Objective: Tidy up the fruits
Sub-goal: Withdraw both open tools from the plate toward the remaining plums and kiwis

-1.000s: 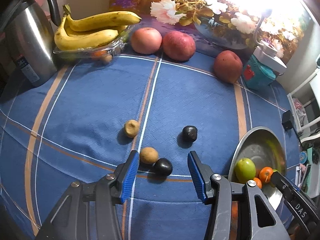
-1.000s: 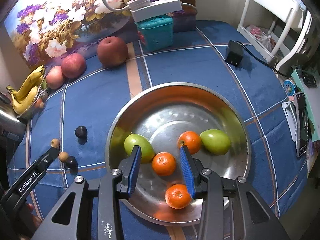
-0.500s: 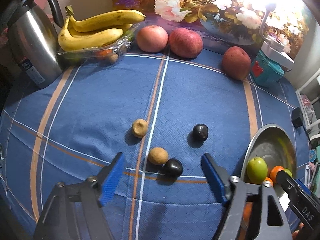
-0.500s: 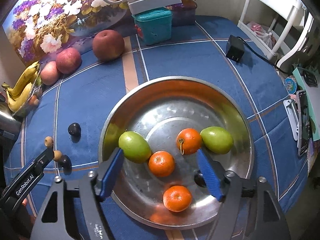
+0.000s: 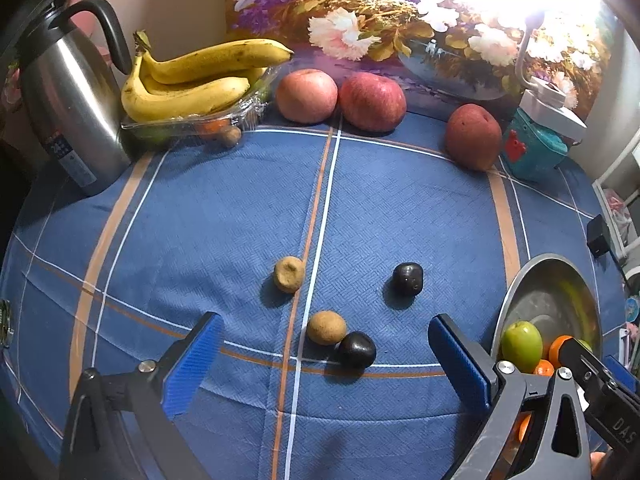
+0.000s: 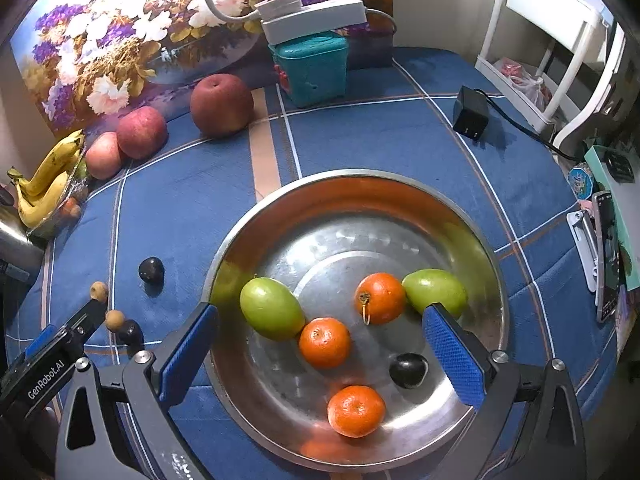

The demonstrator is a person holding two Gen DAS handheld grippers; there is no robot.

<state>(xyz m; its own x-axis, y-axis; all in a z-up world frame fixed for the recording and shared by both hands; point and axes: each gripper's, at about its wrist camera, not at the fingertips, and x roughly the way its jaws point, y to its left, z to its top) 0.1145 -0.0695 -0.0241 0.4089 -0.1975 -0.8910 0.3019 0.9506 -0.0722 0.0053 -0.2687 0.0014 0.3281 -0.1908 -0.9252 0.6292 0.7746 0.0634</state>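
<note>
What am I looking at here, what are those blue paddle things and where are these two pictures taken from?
Those blue paddles are the fingers of two hand-held grippers; a person holds one in each hand, and each carries a wide-angle camera looking along its fingers. One picture is from the left gripper, open over a blue tablecloth with two small brown fruits and two dark plums. Bananas, three apples and a kettle stand at the back. The other is from the right gripper, open above a steel bowl holding tangerines, green fruits and a plum. Neither gripper holds anything.
</note>
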